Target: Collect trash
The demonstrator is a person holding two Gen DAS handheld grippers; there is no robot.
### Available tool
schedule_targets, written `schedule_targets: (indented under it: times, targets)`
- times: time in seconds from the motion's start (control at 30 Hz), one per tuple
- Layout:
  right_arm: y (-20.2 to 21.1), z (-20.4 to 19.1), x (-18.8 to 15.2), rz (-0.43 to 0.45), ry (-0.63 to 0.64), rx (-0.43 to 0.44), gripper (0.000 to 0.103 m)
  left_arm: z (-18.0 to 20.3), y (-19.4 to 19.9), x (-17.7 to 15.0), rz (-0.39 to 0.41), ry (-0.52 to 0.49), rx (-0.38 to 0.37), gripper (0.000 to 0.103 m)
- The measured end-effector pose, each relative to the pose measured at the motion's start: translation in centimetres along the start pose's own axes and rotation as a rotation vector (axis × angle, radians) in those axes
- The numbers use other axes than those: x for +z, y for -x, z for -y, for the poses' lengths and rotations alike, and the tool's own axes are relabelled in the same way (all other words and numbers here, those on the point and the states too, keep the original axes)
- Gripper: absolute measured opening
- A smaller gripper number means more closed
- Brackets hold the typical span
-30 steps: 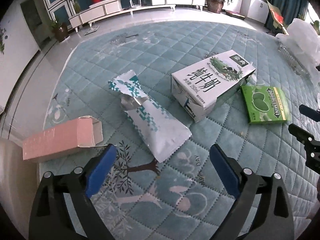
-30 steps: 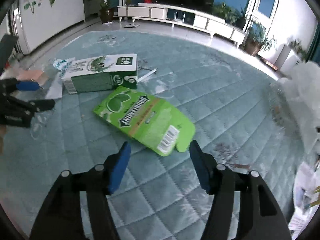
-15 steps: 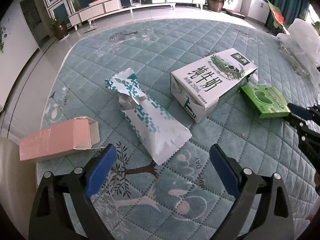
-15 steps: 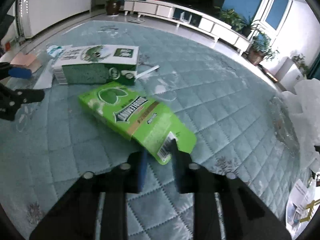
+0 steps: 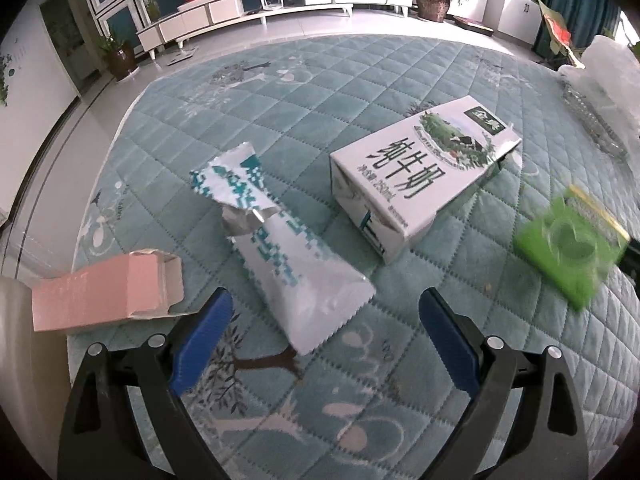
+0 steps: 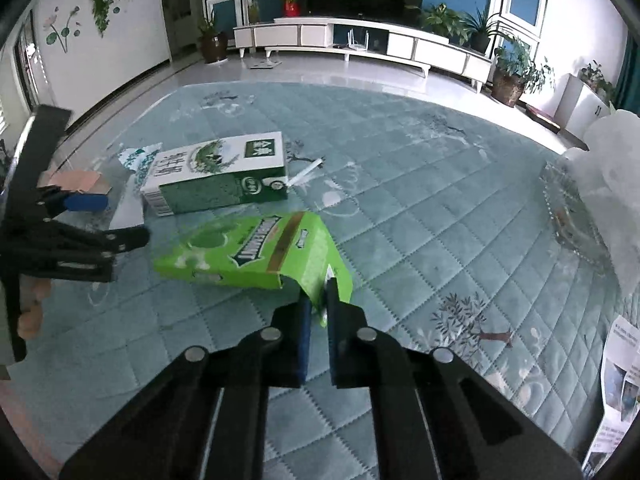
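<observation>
My right gripper [image 6: 318, 312] is shut on the flap of a green gum box [image 6: 248, 252] and holds it lifted off the rug; the box shows blurred at the right of the left wrist view [image 5: 568, 240]. My left gripper [image 5: 324, 332] is open and empty just above a white and teal wrapper [image 5: 276, 236]. A white milk carton [image 5: 416, 176] lies behind it, also in the right wrist view [image 6: 216, 176]. A pink box [image 5: 104, 292] lies open at the left.
A teal quilted rug [image 5: 360, 80] covers the floor. A clear plastic bag [image 6: 608, 184] sits at the right edge with a glass dish [image 6: 568, 212] beside it. Papers [image 6: 620, 384] lie at lower right. A white TV cabinet [image 6: 380, 44] stands far back.
My right gripper closed on the green box's flap and lifted it off the rug. My left gripper stayed open and moved slightly closer to the wrapper.
</observation>
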State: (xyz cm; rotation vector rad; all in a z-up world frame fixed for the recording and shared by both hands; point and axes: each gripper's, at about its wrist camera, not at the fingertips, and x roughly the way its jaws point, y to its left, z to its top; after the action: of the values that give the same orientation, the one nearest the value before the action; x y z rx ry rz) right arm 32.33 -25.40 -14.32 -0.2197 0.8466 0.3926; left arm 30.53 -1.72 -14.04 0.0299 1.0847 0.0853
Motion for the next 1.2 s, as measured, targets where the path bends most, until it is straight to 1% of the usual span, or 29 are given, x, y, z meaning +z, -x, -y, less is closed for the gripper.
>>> schedule_targets:
  times: [0.03, 0.07, 0.13, 0.17, 0.2, 0.23, 0.3, 0.33, 0.37, 0.43, 0.5, 0.53, 0.6, 0.67, 0.83, 0.9, 1.03, 1.13, 1.2]
  targets:
    - [0.1, -0.1, 0.0, 0.002, 0.0, 0.009, 0.007, 0.0, -0.5, 0.2, -0.012, 0.009, 0.013, 0.092]
    - [0.1, -0.2, 0.0, 0.003, 0.0, 0.009, 0.007, -0.1, -0.7, 0.2, -0.013, 0.025, 0.002, 0.092]
    - [0.3, -0.3, 0.0, 0.006, -0.002, 0.011, 0.007, -0.7, -1.0, 0.7, -0.008, 0.069, -0.017, 0.086]
    - [0.3, -0.3, 0.0, 0.007, -0.004, 0.016, 0.007, -0.8, -0.9, 0.8, -0.003, 0.082, -0.012, 0.083]
    - [0.4, -0.4, 0.0, 0.008, -0.007, 0.022, 0.007, -0.9, -0.8, 1.0, 0.008, 0.091, -0.011, 0.068]
    - [0.5, -0.4, 0.0, 0.009, -0.01, 0.029, 0.007, -0.9, -0.6, 1.1, 0.016, 0.092, -0.004, 0.056]
    - [0.7, -0.5, 0.1, 0.012, -0.012, 0.04, 0.007, -1.1, -0.6, 1.1, 0.011, 0.099, -0.013, 0.052]
    - [0.8, -0.6, 0.1, 0.015, -0.009, 0.042, 0.007, -1.1, -0.5, 1.0, 0.013, 0.1, -0.017, 0.048]
    - [1.0, -0.8, 0.1, 0.019, -0.006, 0.047, 0.007, -1.3, -0.4, 0.9, 0.016, 0.108, -0.027, 0.047]
    - [1.2, -1.0, 0.2, 0.021, -0.004, 0.058, 0.007, -1.8, -0.1, 0.8, 0.02, 0.137, -0.049, 0.042]
    - [1.3, -1.4, 0.2, 0.022, -0.005, 0.07, 0.007, -2.2, 0.3, 0.6, 0.03, 0.157, -0.091, 0.041]
    - [1.4, -1.5, 0.2, 0.024, -0.003, 0.074, 0.007, -2.3, 0.8, 0.5, 0.046, 0.155, -0.101, 0.04]
    - [1.9, -2.0, 0.2, 0.029, 0.003, 0.08, 0.007, -2.1, 1.8, 0.3, 0.078, 0.131, -0.081, 0.04]
    - [2.6, -2.4, 0.3, 0.034, 0.009, 0.089, 0.007, -2.1, 2.8, -0.1, 0.091, 0.11, -0.106, 0.04]
    - [4.4, -4.0, 0.6, 0.039, 0.029, 0.111, 0.007, -2.6, 5.6, -1.6, 0.101, 0.067, -0.108, 0.04]
    - [5.2, -5.0, 0.8, 0.045, 0.047, 0.113, 0.007, -3.3, 6.8, -2.9, 0.098, 0.052, -0.113, 0.04]
    - [7.5, -8.9, 0.8, 0.055, 0.108, 0.15, 0.006, -5.5, 9.5, -6.4, 0.087, 0.055, -0.085, 0.04]
    - [9.4, -13.0, 0.4, 0.06, 0.18, 0.175, 0.002, -7.5, 11.8, -9.7, 0.08, 0.063, -0.073, 0.041]
    - [10.5, -15.8, -0.1, 0.059, 0.218, 0.193, 0.002, -8.7, 13.0, -12.1, 0.071, 0.062, -0.054, 0.041]
